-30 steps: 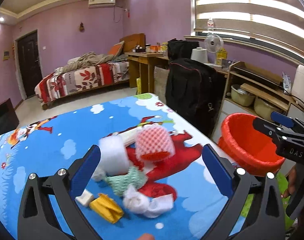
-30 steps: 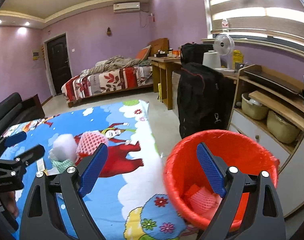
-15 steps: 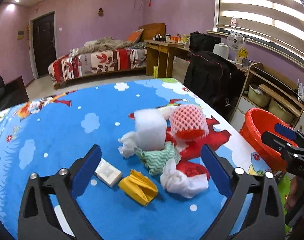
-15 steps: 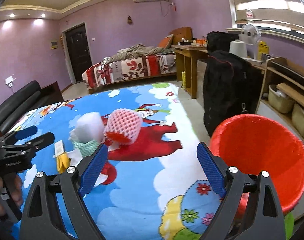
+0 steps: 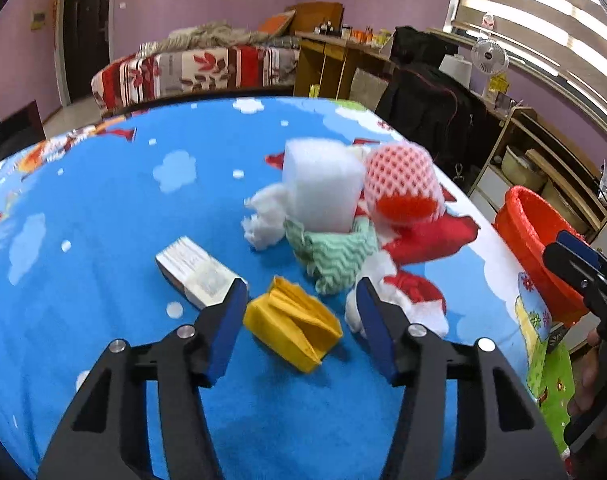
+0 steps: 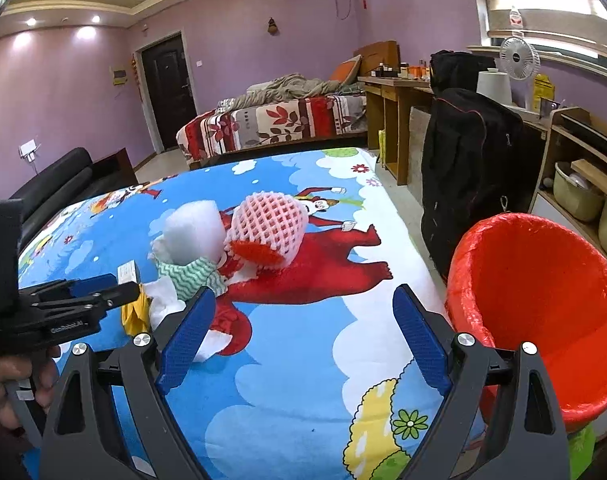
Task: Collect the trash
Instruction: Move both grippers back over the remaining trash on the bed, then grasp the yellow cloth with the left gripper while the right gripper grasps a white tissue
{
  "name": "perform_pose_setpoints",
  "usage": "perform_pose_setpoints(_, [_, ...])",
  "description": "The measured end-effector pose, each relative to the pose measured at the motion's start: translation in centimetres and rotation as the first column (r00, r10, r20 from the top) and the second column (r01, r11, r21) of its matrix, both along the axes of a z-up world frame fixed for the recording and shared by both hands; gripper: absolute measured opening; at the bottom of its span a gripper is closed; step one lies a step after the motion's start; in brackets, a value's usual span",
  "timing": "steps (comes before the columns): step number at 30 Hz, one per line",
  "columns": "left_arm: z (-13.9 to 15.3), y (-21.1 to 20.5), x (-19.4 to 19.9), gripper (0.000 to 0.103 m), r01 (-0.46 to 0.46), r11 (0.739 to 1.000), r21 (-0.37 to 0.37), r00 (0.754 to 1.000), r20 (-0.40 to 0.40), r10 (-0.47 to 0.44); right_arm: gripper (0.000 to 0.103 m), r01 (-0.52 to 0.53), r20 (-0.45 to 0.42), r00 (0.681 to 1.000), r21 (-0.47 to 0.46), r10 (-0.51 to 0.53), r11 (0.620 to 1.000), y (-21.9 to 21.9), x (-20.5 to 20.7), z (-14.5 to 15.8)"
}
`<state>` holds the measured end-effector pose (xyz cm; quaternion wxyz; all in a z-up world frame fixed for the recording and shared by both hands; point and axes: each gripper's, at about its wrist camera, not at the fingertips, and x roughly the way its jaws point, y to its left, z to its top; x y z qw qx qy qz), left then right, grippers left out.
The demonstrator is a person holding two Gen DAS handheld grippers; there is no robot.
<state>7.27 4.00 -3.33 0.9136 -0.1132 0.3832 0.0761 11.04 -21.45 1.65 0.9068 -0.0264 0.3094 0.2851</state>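
My left hand-held gripper point(image 5: 299, 322), jaws partly open, straddles the crumpled yellow paper wrapper point(image 5: 292, 322) on the tabletop point(image 5: 103, 208). Next: close, lift, carry to red plastic-lined bin point(image 6: 543, 292). Right hand-held gripper point(image 6: 303, 340) wide, empty.

Black tool point(image 5: 299, 328), blue pads point(image 5: 225, 328)

Trash pile point(image 5: 327, 232) heaped on blue cloth; red bin point(image 6: 543, 312) beside, upright.
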Motion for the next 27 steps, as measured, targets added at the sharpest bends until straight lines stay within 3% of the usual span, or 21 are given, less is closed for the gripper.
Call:
perform_pose_setpoints(11, [-2.2,0.3,0.9,0.052,-0.004,0.999,-0.034,0.997,-0.076,0.002,0.085,-0.041,-0.028,0.999,-0.017,0.041,0.999,1.0,-0.2,-0.9])
perform_pose_setpoints(16, [-2.3,0.3,0.9,0.035,-0.003,0.999,-0.033,0.996,-0.086,0.0,0.085,-0.05,-0.033,0.998,-0.024,0.049,0.998,1.2,-0.2,-1.0])
perform_pose_setpoints(22, [-2.0,0.3,0.8,0.027,0.008,0.999,-0.054,0.997,-0.08,-0.012,0.085,-0.063,-0.037,0.997,-0.031,0.062,0.998,1.5,-0.3,-1.1])
perform_pose_setpoints(27, [-1.0,0.3,0.6,0.026,0.012,0.998,-0.063,0.998,-0.054,-0.016,0.085,-0.081,-0.039,0.996,-0.042,0.08,0.996,2.0,-0.5,-1.2])
